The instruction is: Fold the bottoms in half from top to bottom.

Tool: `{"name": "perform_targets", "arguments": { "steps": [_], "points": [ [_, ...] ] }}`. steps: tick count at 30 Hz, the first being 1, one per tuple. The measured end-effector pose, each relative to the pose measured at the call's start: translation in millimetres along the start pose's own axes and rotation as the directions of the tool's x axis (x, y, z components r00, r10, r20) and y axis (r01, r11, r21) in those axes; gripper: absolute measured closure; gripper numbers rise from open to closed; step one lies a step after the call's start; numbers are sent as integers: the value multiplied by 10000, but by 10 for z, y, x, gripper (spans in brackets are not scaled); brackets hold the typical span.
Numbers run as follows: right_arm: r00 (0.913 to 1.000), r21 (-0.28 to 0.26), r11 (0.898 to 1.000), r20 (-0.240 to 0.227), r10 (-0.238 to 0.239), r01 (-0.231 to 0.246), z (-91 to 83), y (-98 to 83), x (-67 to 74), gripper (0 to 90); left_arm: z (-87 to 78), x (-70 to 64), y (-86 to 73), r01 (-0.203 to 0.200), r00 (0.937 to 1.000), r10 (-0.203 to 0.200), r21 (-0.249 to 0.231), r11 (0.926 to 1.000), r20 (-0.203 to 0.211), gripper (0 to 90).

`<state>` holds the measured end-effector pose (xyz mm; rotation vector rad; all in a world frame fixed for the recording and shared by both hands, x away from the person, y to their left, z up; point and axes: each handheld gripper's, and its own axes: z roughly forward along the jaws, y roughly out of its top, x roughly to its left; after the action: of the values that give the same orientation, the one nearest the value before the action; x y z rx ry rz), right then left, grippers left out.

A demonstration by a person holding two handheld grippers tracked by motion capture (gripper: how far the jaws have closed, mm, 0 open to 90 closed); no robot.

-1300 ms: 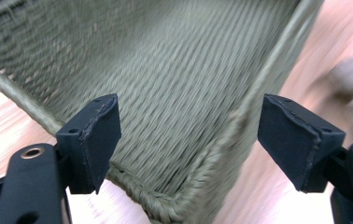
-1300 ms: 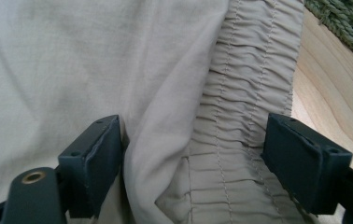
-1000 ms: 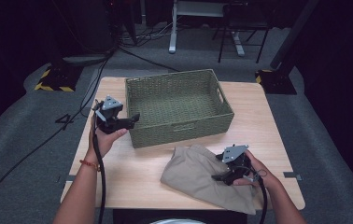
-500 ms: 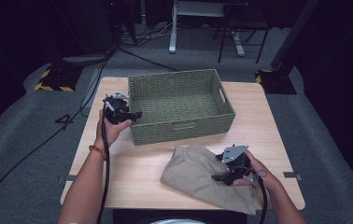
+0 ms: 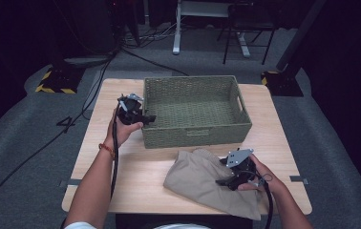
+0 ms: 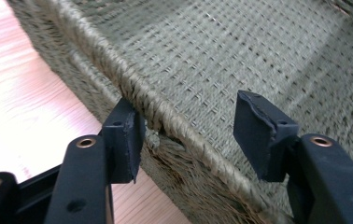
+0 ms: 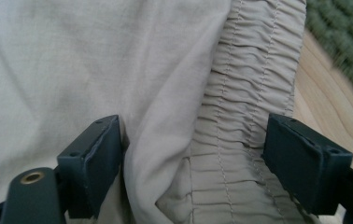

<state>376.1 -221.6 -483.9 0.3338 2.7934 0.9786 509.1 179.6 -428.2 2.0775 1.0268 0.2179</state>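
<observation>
At the table's left edge, your left gripper (image 5: 143, 118) straddles the woven basket (image 5: 195, 112)'s left rim, jaws just narrowed but one pad not yet touching the weave; settle it squarely over the rim before pinching, so the basket stays put. Near the front right corner, your right gripper (image 5: 226, 179) rests spread over the beige garment (image 5: 195, 179)'s gathered waistband; gather several folds before closing. No readable writing or label anywhere.
</observation>
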Motion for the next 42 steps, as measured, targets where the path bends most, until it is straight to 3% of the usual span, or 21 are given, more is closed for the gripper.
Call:
{"name": "perform_targets", "arguments": {
  "steps": [3, 9, 13, 14, 19, 20, 21, 22, 23, 26, 28, 29, 32, 33, 34, 35, 36, 37, 38, 41, 42],
  "points": [
    [9996, -65, 9997, -162, -220, 219, 17, 19, 38, 198, 97, -87, 42, -242, 9981, 249, -132, 9996, 562, 451],
    [9969, -87, 9980, -465, -630, 627, 50, 70, 74, 200, 156, -157, 105, -935, 9909, 913, 174, 9955, 993, 450],
    [9946, 54, 9955, -440, -939, 943, 64, 124, 93, 189, 152, -199, 120, -1095, 9921, 1084, 143, 9939, 629, 432],
    [9944, 64, 9947, -277, -1022, 1024, 48, 140, 99, 190, 108, -242, 104, -1386, 9903, 1385, -99, 9903, -91, 346],
    [9971, -475, 9964, 314, -687, 701, -49, 148, 85, 221, -82, -267, 68, -1488, 9879, 1470, -336, 9883, -500, 224],
    [9974, -616, 9966, 491, -520, 550, -83, 150, 79, 221, -219, -306, 37, -1826, 9811, 1787, -491, 9820, -743, 220],
    [9973, -715, 9965, 623, -396, 440, -121, 150, 77, 222, -219, -306, 37, -1826, 9811, 1787, -491, 9820, -743, 215],
    [9973, -715, 9965, 623, -396, 440, -121, 150, 77, 222, -301, -329, 20, -2043, 9763, 1993, -556, 9773, -839, 215],
    [9940, -753, 9964, 1046, -314, 394, -197, 141, 90, 232, -463, -396, -39, -2276, 9705, 2198, -759, 9708, -991, 208],
    [9860, -822, 9964, 1663, -71, 210, -313, 109, 121, 242, -683, -538, -164, -2577, 9551, 2442, -637, 9641, -1680, 203],
    [9785, -1024, 9946, 2023, 390, -185, -399, 70, 147, 243, -822, -650, -285, -2864, 9460, 2698, -733, 9553, -1798, 200],
    [9754, -1064, 9940, 2158, 460, -233, -444, 44, 168, 244, -880, -704, -353, -2898, 9448, 2713, -819, 9536, -1835, 200],
    [9581, -1147, 9921, 2748, 808, -508, -578, -28, 234, 242, -961, -882, -585, -3028, 9478, 2892, -954, 9483, -1341, 203],
    [9525, -1245, 9898, 2869, 1024, -689, -640, -68, 264, 241, -961, -882, -585, -3028, 9478, 2892, -954, 9483, -1341, 202],
    [9525, -1245, 9898, 2869, 1024, -689, -640, -68, 264, 241, -952, -931, -643, -3056, 9487, 2945, -948, 9474, -1146, 202],
    [9392, -1296, 9865, 3151, 1366, -1000, -725, -137, 302, 241, -923, -997, -714, -3079, 9502, 3018, -850, 9476, -774, 199],
    [9392, -1296, 9865, 3151, 1366, -1000, -725, -137, 302, 241, -874, -1067, -783, -3078, 9512, 3051, -703, 9489, -467, 199],
    [9262, -1392, 9779, 3235, 1936, -1558, -821, -234, 346, 234, -815, -1134, -847, -3122, 9500, 3122, -583, 9482, -101, 191],
    [9170, -1381, 9745, 3364, 2142, -1770, -867, -284, 377, 233, -672, -1274, -965, -3211, 9447, 3228, -371, 9463, 582, 191],
    [9133, -1471, 9642, 3157, 2572, -2207, -942, -387, 461, 231, -499, -1395, -1049, -3208, 9404, 3206, -167, 9470, 1131, 192],
    [9118, -1522, 9545, 2895, 2912, -2565, -982, -486, 567, 231, -422, -1439, -1072, -3178, 9387, 3156, -70, 9481, 1390, 205]
  ]
}}
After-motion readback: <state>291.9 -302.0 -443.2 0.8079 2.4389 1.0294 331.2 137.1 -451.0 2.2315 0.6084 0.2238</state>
